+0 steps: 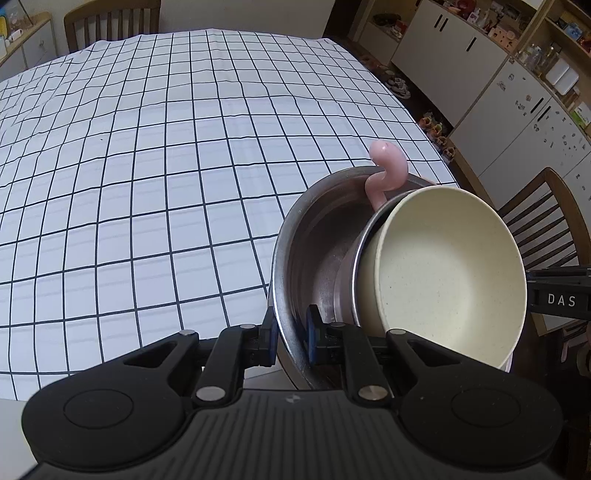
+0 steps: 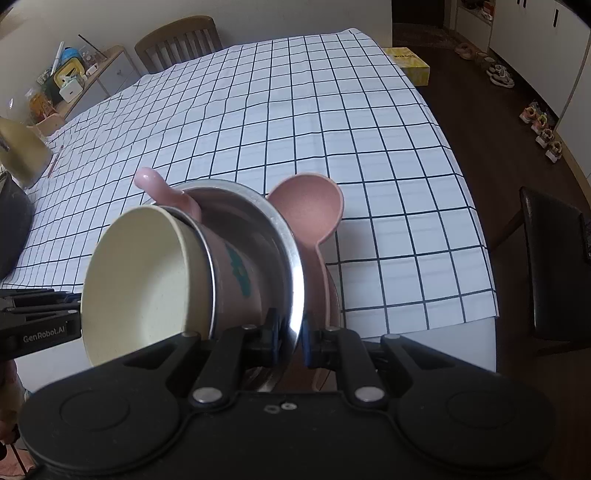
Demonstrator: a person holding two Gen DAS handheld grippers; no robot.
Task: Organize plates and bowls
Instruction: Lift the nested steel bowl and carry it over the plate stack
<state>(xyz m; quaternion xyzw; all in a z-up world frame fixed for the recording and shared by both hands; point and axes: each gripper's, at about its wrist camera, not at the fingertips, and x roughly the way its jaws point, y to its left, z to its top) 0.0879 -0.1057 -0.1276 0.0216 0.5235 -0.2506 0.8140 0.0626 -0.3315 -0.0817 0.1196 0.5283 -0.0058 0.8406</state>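
Observation:
A nested stack of bowls is held tilted above the near edge of the checked table. My left gripper (image 1: 290, 334) is shut on the rim of the outer steel bowl (image 1: 314, 236). Inside it sit a smaller steel-rimmed bowl and a cream bowl (image 1: 443, 273), with a pink curved handle (image 1: 386, 168) sticking up behind. My right gripper (image 2: 291, 341) is shut on the steel bowl's rim (image 2: 295, 273) from the other side. In the right wrist view the cream bowl (image 2: 140, 280) faces left, a pink bowl with teal print (image 2: 240, 273) nests within, and a pink ear-shaped plate (image 2: 306, 214) lies behind.
The white checked tablecloth (image 1: 147, 166) covers the table. Wooden chairs stand at the far end (image 1: 110, 22) and on the right (image 1: 546, 218). A yellow box (image 2: 406, 62) sits at the table's far corner. White cabinets (image 1: 480, 74) and shoes on the floor (image 2: 543, 129) lie to the right.

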